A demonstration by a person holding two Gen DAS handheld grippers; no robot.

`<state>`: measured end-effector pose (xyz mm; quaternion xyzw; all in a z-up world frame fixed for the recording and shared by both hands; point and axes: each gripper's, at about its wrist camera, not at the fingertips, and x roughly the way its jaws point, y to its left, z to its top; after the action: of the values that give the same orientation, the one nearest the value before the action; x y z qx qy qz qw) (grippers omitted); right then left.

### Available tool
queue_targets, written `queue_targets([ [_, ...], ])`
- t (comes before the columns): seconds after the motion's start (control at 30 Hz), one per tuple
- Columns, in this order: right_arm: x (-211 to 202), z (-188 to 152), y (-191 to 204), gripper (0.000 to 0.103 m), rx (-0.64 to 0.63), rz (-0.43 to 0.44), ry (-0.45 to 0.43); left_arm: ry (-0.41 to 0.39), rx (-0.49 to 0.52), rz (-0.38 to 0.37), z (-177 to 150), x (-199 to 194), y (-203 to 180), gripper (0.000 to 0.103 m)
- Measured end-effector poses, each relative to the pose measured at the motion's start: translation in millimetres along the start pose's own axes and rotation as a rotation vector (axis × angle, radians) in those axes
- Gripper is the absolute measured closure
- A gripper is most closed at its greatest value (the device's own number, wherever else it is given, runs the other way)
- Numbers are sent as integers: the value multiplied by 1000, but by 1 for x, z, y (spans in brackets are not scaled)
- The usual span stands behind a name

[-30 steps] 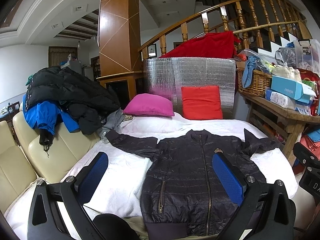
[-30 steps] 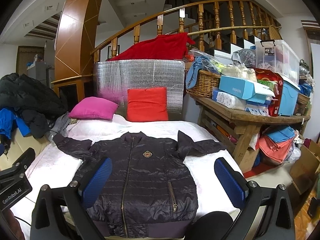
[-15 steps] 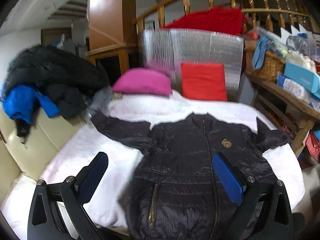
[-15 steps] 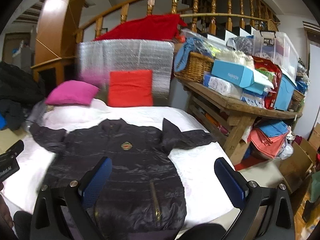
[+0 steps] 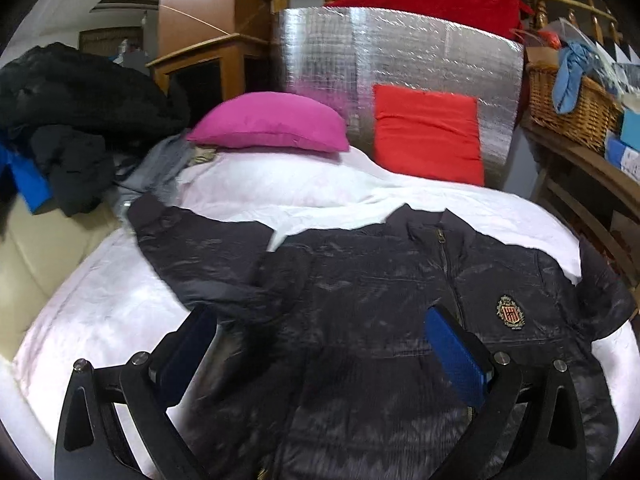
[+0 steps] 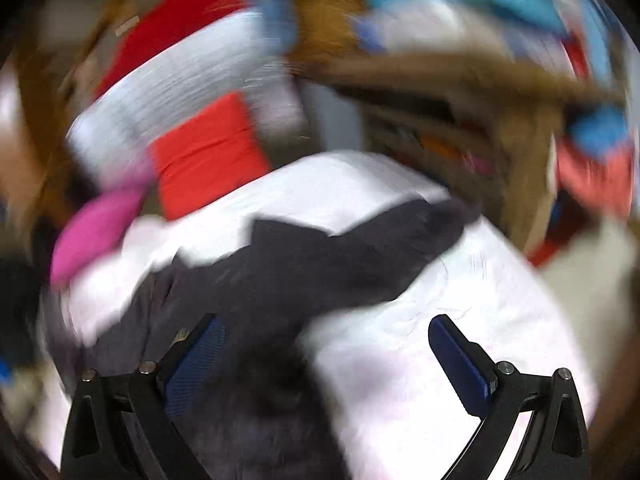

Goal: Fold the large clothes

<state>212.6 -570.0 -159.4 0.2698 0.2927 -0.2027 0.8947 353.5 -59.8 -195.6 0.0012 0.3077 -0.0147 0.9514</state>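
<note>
A black quilted jacket [image 5: 380, 304] lies face up, zipped, on the white bed [image 5: 104, 304], sleeves spread to both sides, a gold crest on its chest. My left gripper [image 5: 320, 344] is open and empty, low over the jacket near its left armpit and sleeve [image 5: 200, 248]. In the blurred right wrist view the jacket's right sleeve [image 6: 380, 256] stretches up to the right. My right gripper [image 6: 324, 356] is open and empty above the sleeve's base, one finger over the jacket body, the other over bare sheet [image 6: 460, 280].
A pink pillow [image 5: 268, 122] and a red cushion [image 5: 428, 136] lean at the bed's head against a silver foil panel [image 5: 400, 52]. Dark coats [image 5: 72, 96] pile on a cream sofa at the left. A wooden table with a wicker basket [image 5: 568, 100] stands right of the bed.
Both grippers have moved forward and down toward the jacket. The left now hovers near the left armpit. The right has swung fast toward the right sleeve, blurring its view. Both stay open.
</note>
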Motion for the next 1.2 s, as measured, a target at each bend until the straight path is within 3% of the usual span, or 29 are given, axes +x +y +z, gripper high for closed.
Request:
queue_targets([
  [0.17, 65, 29, -96, 0, 453, 130, 28, 93, 29, -35, -10, 35, -10, 0],
  [0.27, 92, 36, -120, 0, 557, 205, 1, 82, 45, -41, -9, 39, -14, 0],
  [0.43, 139, 46, -131, 3, 608, 195, 59, 41, 77, -19, -7, 39, -21, 0],
  [0.67, 178, 66, -136, 36, 551, 49, 81, 42, 133, 1, -12, 44, -32, 0],
  [0.73, 184, 70, -135, 75, 503, -12, 79, 39, 154, 12, -14, 46, -36, 0],
  [0.8, 188, 71, -135, 79, 456, -51, 85, 36, 163, 21, -14, 47, -39, 0],
  [0.9, 177, 73, -130, 88, 445, -43, 43, 26, 150, 29, -12, 45, -37, 0],
  [1.0, 157, 80, -110, 90, 382, -38, -17, 7, 125, 43, -8, 38, -32, 0],
  [1.2, 100, 77, -30, 91, 235, 86, -108, -11, 53, 54, 1, 19, -12, 0],
])
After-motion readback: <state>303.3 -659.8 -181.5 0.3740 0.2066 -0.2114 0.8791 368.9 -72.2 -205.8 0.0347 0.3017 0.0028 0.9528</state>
